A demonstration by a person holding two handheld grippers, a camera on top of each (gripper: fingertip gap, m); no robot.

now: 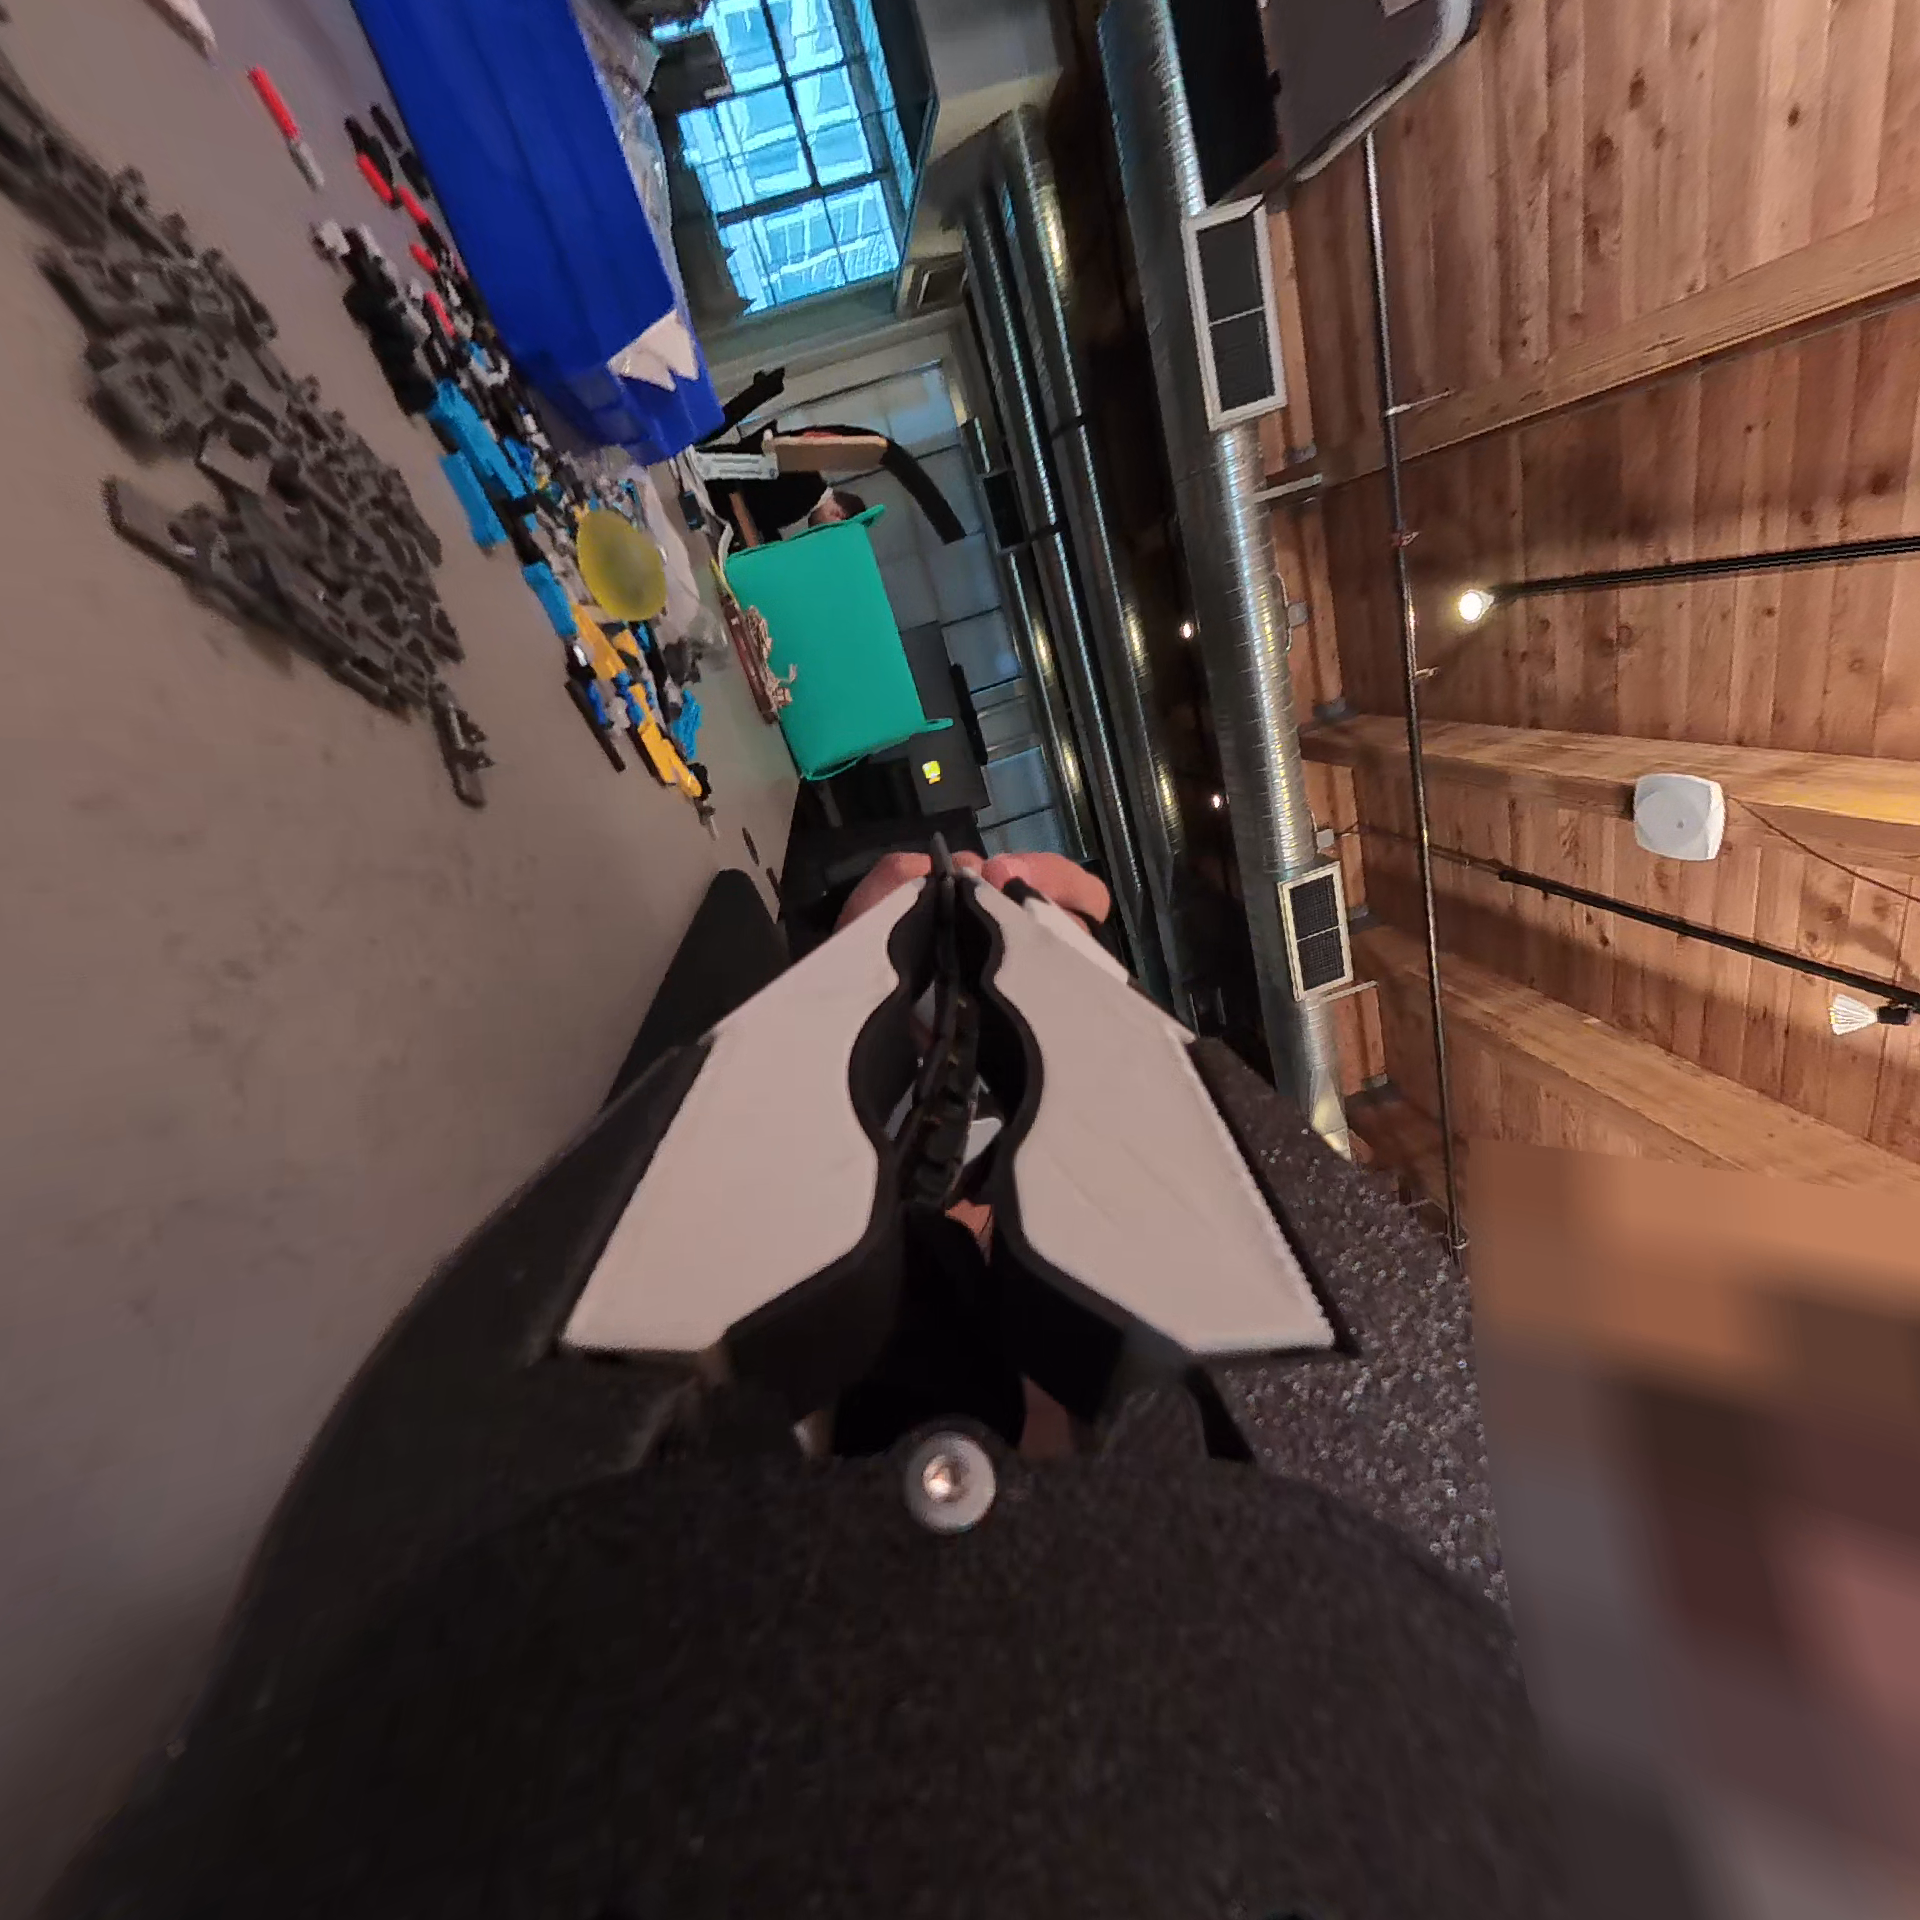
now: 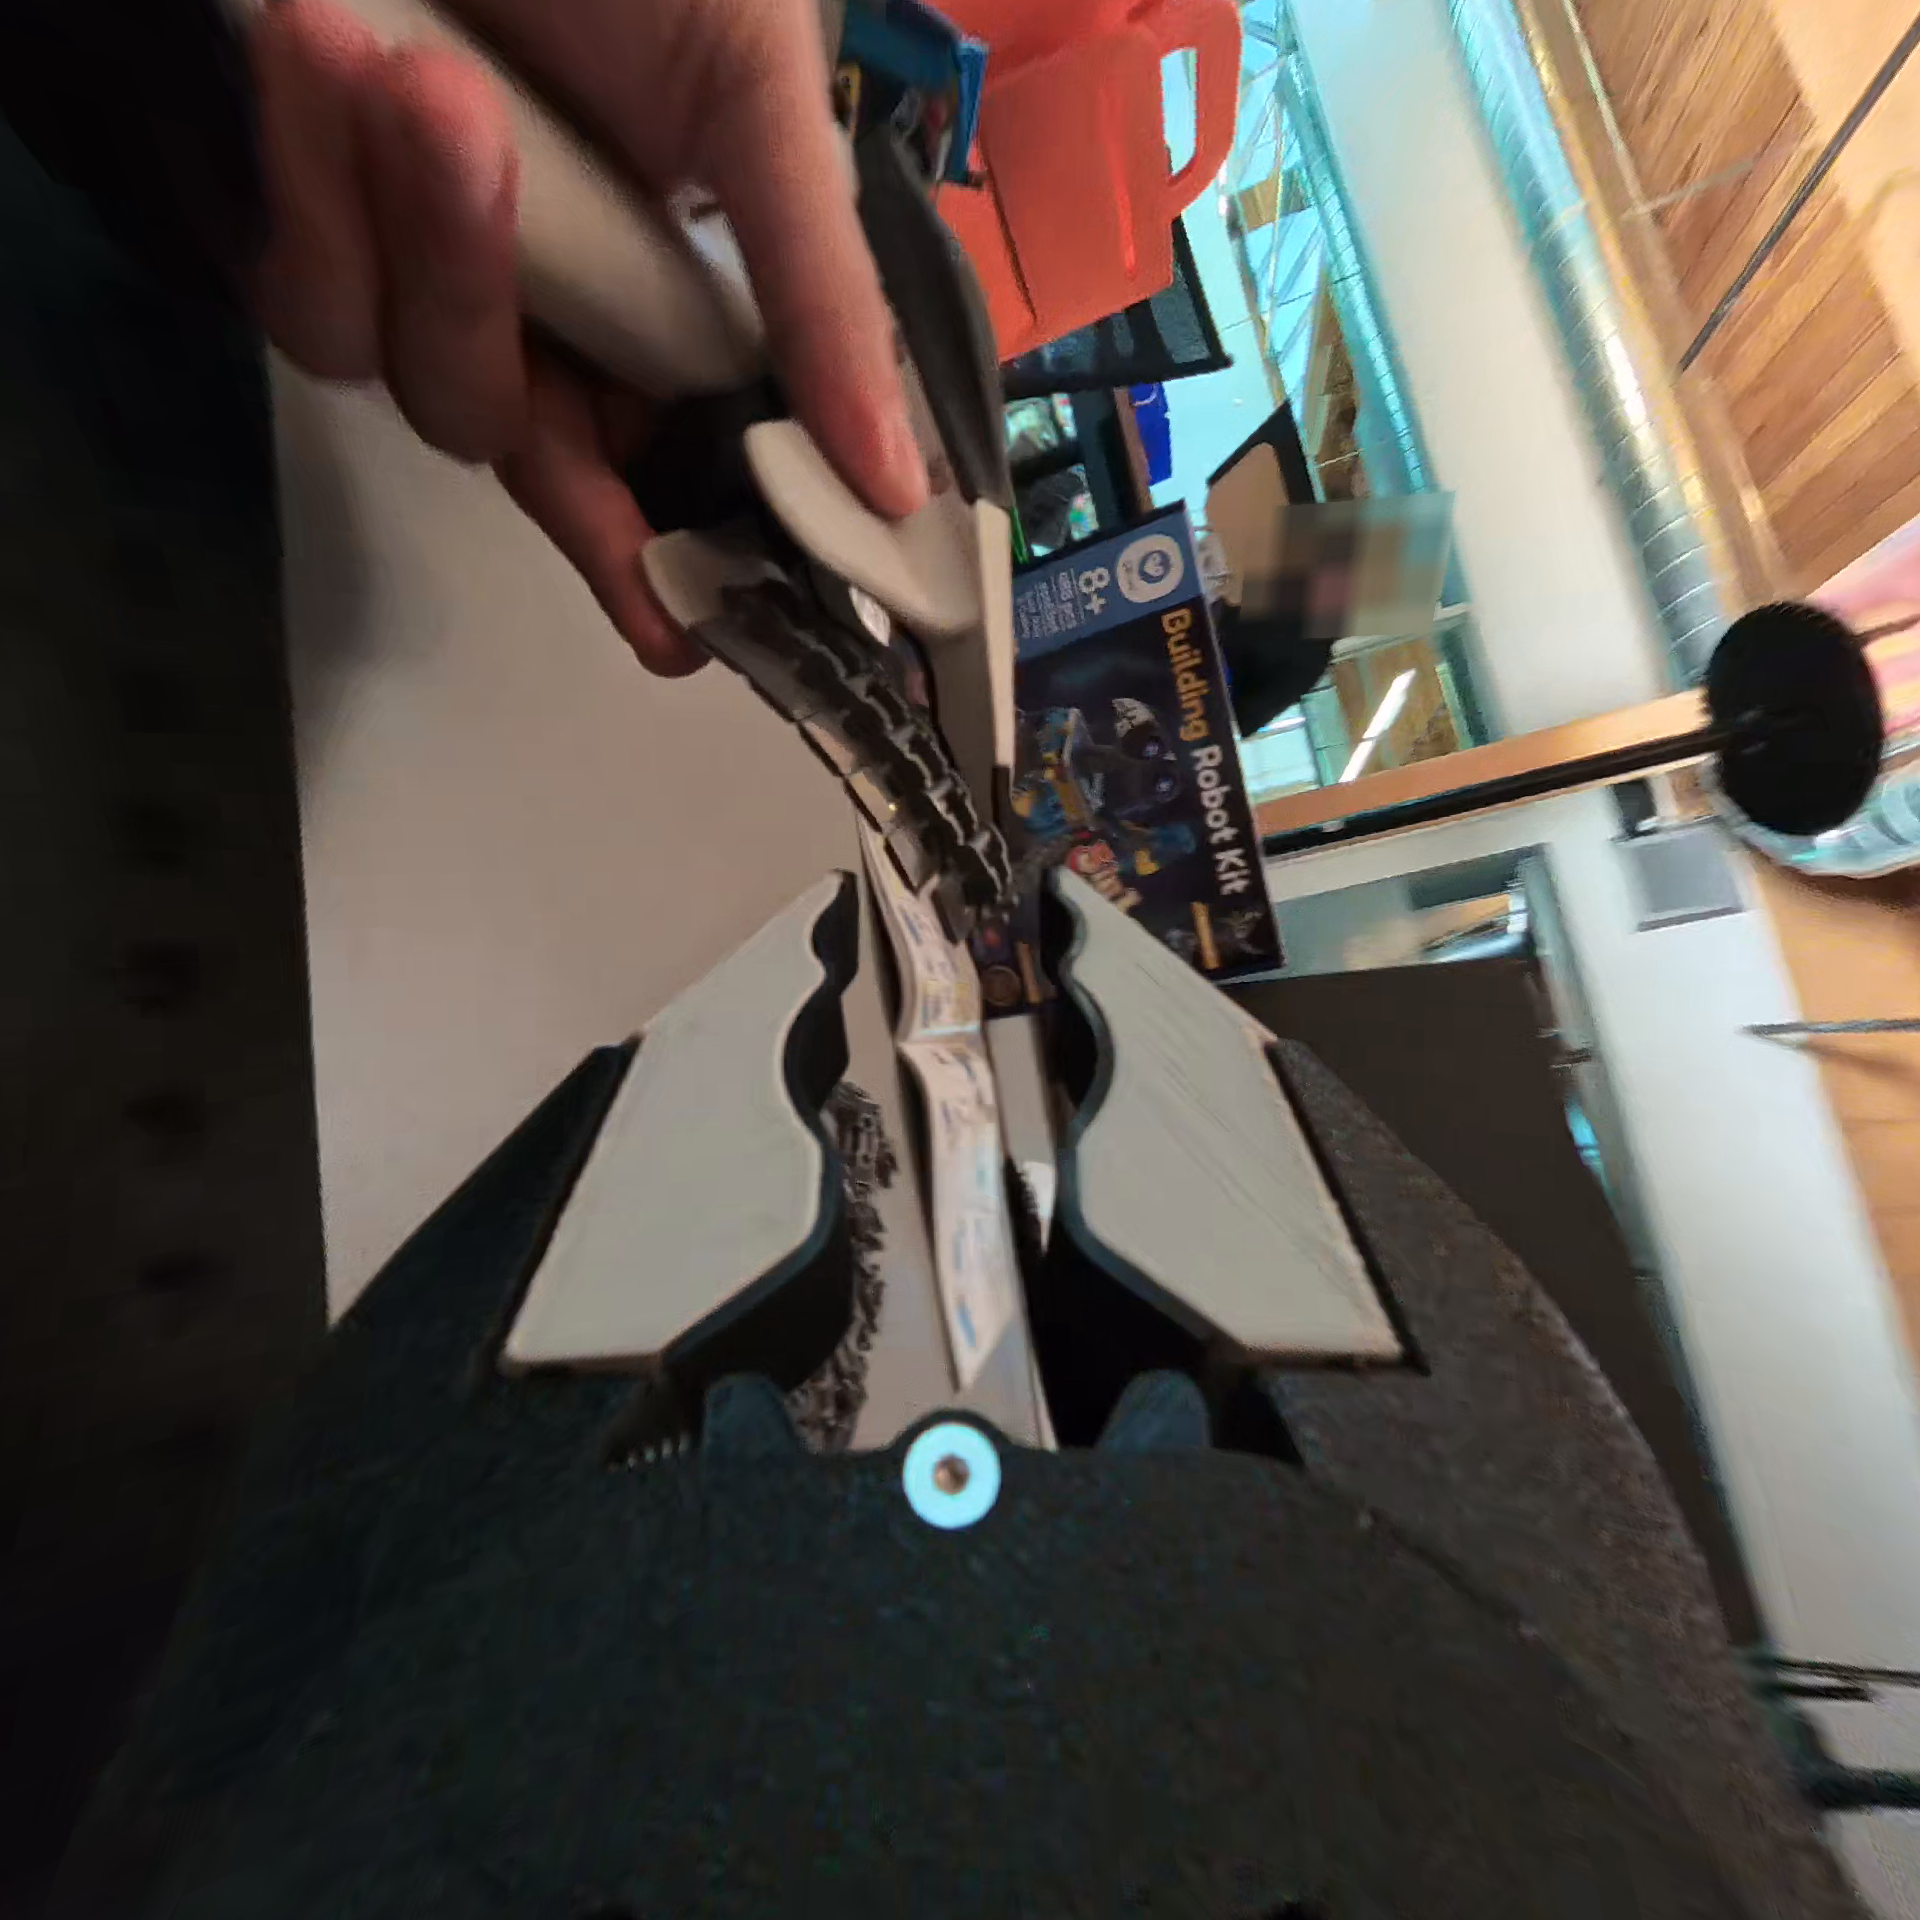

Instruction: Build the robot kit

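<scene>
My left gripper point(image 1: 948, 883) is held up off the grey table point(image 1: 208, 1039), shut on a black toothed track strip point(image 1: 940, 1091) that runs lengthwise between its white fingers point(image 1: 790, 1122). A hand point(image 1: 1039, 883) shows just behind its tips. In the right wrist view, the left gripper point(image 2: 831, 623) comes in from the top, held by a hand point(image 2: 644, 260), and the track strip point(image 2: 914, 769) hangs out of it. My right gripper point(image 2: 951, 883) is open, and the strip's lower end sits right at the gap between its tips.
A pile of dark grey pieces point(image 1: 239, 436) and a row of blue, yellow, red and black pieces point(image 1: 582, 582) lie on the table, beside a blue bin point(image 1: 540, 208) and a green box point(image 1: 831, 644). A dark kit box point(image 2: 1143, 790), a booklet point(image 2: 956, 1143) and an orange container point(image 2: 1081, 156) lie ahead of the right gripper. The tips of both grippers are at nearly the same place.
</scene>
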